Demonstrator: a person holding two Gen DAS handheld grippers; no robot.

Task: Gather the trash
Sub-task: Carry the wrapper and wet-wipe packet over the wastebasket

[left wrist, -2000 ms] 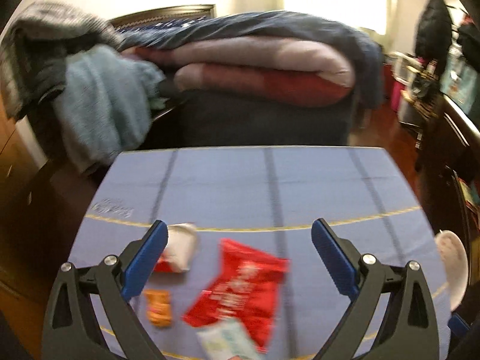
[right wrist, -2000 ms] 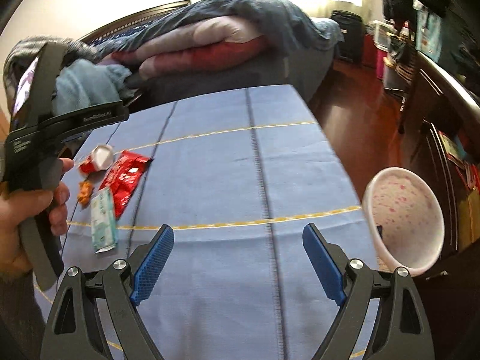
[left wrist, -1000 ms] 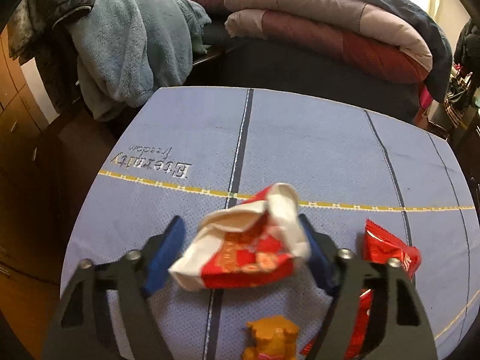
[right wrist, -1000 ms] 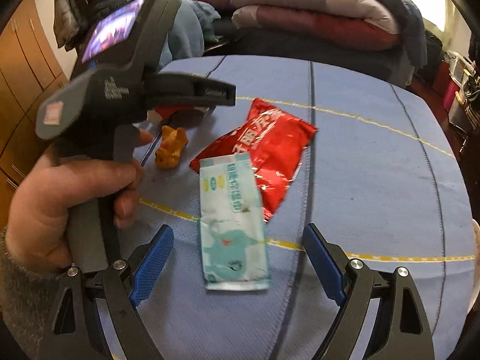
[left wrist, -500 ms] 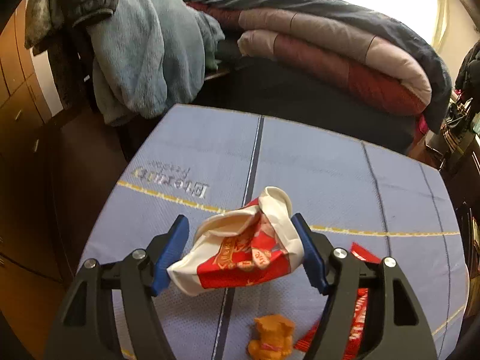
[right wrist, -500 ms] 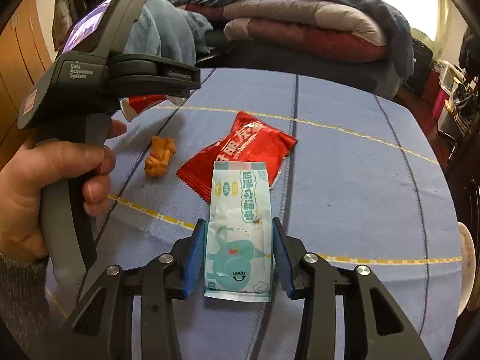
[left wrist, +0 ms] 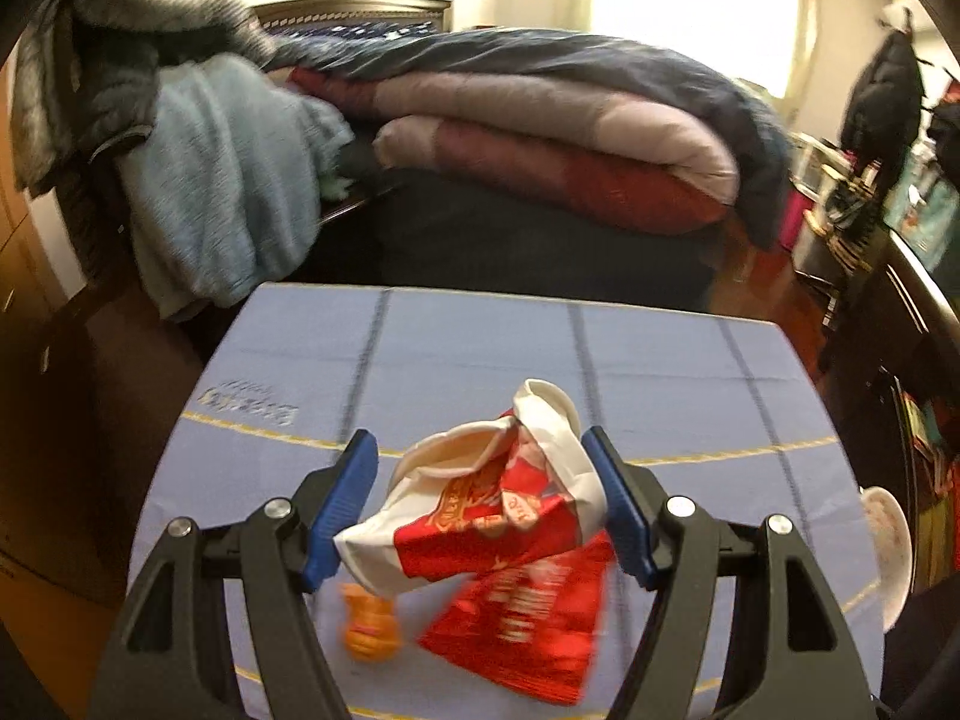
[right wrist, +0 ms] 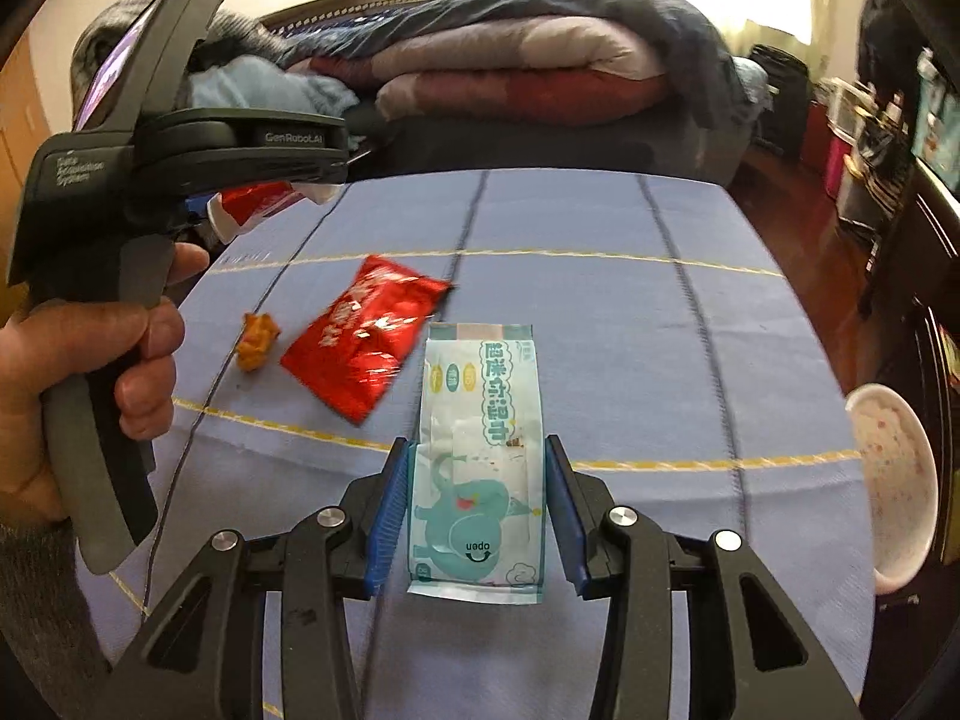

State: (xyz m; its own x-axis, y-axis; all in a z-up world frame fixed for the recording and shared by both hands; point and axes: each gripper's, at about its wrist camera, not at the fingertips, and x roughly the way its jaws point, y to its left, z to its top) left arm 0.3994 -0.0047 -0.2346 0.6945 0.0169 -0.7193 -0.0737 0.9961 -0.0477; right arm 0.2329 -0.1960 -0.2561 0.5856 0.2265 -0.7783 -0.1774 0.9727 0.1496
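Observation:
My left gripper (left wrist: 480, 501) is shut on a crumpled red and white paper cup (left wrist: 480, 516), held above the blue tablecloth (left wrist: 660, 372). Under it lie a red snack packet (left wrist: 528, 618) and a small orange wrapper (left wrist: 369, 621). My right gripper (right wrist: 477, 504) is shut on a light blue wet-wipe pack (right wrist: 480, 450), lifted off the cloth. The right wrist view also shows the red snack packet (right wrist: 360, 342), the orange wrapper (right wrist: 257, 341), and a hand (right wrist: 78, 372) holding the left gripper's handle with the paper cup (right wrist: 258, 204) in its jaws.
A pink speckled bin (right wrist: 894, 480) stands off the table's right edge; its rim (left wrist: 885, 546) also shows in the left wrist view. Folded quilts (left wrist: 570, 138) and a blue towel (left wrist: 222, 180) lie behind the table. Dark furniture (left wrist: 912, 312) stands at the right.
Both grippers have risen and drawn back with their loads. The right gripper closed on the wet-wipe pack and lifted it; the left carried the cup higher off the cloth.

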